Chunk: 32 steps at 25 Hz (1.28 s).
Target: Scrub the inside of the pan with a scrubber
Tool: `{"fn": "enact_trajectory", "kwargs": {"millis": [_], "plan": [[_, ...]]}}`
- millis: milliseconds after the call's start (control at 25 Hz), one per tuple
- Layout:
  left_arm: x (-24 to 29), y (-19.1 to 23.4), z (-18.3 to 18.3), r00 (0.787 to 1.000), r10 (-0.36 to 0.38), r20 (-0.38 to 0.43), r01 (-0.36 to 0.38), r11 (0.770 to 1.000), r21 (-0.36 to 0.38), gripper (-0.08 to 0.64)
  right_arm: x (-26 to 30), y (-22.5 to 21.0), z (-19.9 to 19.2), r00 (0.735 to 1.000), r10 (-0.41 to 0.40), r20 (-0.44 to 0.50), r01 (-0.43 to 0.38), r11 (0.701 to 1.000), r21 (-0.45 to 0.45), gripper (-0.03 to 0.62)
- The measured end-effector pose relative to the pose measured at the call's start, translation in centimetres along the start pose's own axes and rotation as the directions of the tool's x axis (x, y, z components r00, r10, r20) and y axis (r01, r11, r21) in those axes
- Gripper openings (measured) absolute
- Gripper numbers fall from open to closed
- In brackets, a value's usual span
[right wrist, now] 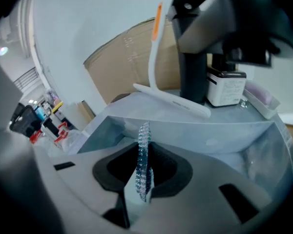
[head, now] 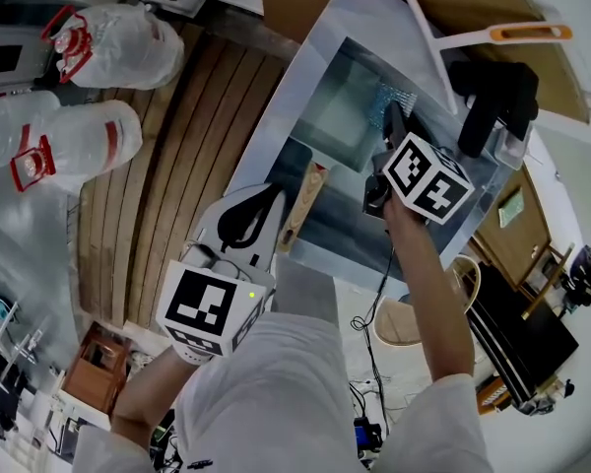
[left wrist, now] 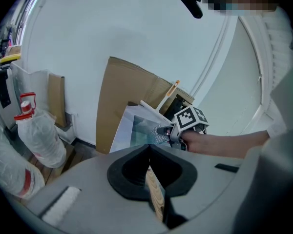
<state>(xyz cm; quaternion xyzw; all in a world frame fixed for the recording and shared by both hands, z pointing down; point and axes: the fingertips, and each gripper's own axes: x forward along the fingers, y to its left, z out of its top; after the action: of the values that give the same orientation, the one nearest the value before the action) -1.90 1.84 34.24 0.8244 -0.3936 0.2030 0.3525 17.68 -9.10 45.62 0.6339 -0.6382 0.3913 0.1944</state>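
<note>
A square metal pan (head: pixel 337 114) lies tilted in the steel sink (head: pixel 305 42), its wooden handle (head: pixel 301 205) pointing toward me. My left gripper (head: pixel 281 215) is shut on that handle, and the left gripper view shows the wood (left wrist: pixel 155 195) clamped between the black pads. My right gripper (head: pixel 394 128) reaches into the pan from the right, shut on a blue-silver mesh scrubber (head: pixel 394 99). The scrubber (right wrist: pixel 143 162) stands edge-on between the jaws in the right gripper view, just above the pan's wall (right wrist: pixel 195 130). The left gripper view shows the right gripper (left wrist: pixel 172 132) pressing the scrubber (left wrist: pixel 158 138) at the pan (left wrist: pixel 136 128).
A black faucet (head: pixel 494 101) and a white scraper with an orange handle (head: pixel 492 35) sit at the sink's far side, beside a soap bottle (right wrist: pixel 225 87). Two clear bags of bottles (head: pixel 113 45) lie left on the wooden slats (head: pixel 177 166). Cardboard (left wrist: pixel 127 91) leans behind the sink.
</note>
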Motion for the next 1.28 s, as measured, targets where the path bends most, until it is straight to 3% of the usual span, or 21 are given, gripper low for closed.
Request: {"fn": "enact_trajectory", "kwargs": {"millis": [200,280,360,440,560,640,680,760,840,960,1080,1280], "plan": [[0.2,0.6,0.5,1.000,0.004,0.009,-0.003,1.000,-0.007,0.006,-0.4,1.2,-0.1,0.999,0.037,-0.037,-0.045,0.966,-0.255,0.061],[0.1,0.6,0.6,1.000,0.001,0.011,-0.001,1.000,-0.009,0.006,-0.9,2.2,-0.2,0.995,0.066,-0.072,-0.087,0.935,-0.344,0.061],[0.0,0.6,0.8,1.000,-0.002,0.015,0.002,1.000,-0.009,0.006,-1.4,3.6,-0.5,0.987,0.100,-0.126,-0.147,0.881,-0.450,0.061],[-0.1,0.7,1.0,1.000,-0.003,0.021,0.003,1.000,-0.010,0.006,-1.8,4.9,-0.8,0.976,0.118,-0.183,-0.204,0.791,-0.577,0.061],[-0.4,0.9,1.1,1.000,-0.002,0.030,0.003,1.000,-0.016,0.006,-1.9,6.2,-1.6,0.962,0.110,-0.249,-0.265,0.584,-0.767,0.061],[-0.6,1.0,1.0,0.999,0.000,0.035,0.001,1.000,-0.023,0.006,-1.5,6.3,-2.1,0.957,0.086,-0.277,-0.286,0.455,-0.844,0.061],[-0.7,1.1,1.0,0.999,0.002,0.037,-0.001,1.000,-0.027,0.006,-1.2,6.1,-2.4,0.955,0.073,-0.286,-0.290,0.409,-0.865,0.061],[-1.0,1.3,0.9,0.999,0.007,0.040,-0.006,0.999,-0.034,0.005,-0.5,5.5,-2.7,0.956,0.051,-0.289,-0.288,0.351,-0.891,0.061],[-1.2,1.7,0.8,0.999,0.012,0.040,-0.011,0.999,-0.039,0.005,0.3,4.7,-2.9,0.959,0.030,-0.281,-0.275,0.330,-0.903,0.061],[-1.4,2.4,0.5,0.999,0.023,0.033,-0.022,0.999,-0.045,0.006,1.5,4.0,-3.0,0.960,0.020,-0.278,-0.269,0.333,-0.904,0.061],[-1.5,2.5,0.2,0.999,0.025,0.023,-0.024,0.999,-0.044,0.006,2.1,4.3,-3.4,0.944,0.077,-0.320,-0.326,0.354,-0.877,0.061],[-1.4,2.1,0.3,1.000,0.016,0.019,-0.016,0.999,-0.032,0.006,1.8,5.0,-3.6,0.925,0.116,-0.361,-0.378,0.329,-0.865,0.061]]}}
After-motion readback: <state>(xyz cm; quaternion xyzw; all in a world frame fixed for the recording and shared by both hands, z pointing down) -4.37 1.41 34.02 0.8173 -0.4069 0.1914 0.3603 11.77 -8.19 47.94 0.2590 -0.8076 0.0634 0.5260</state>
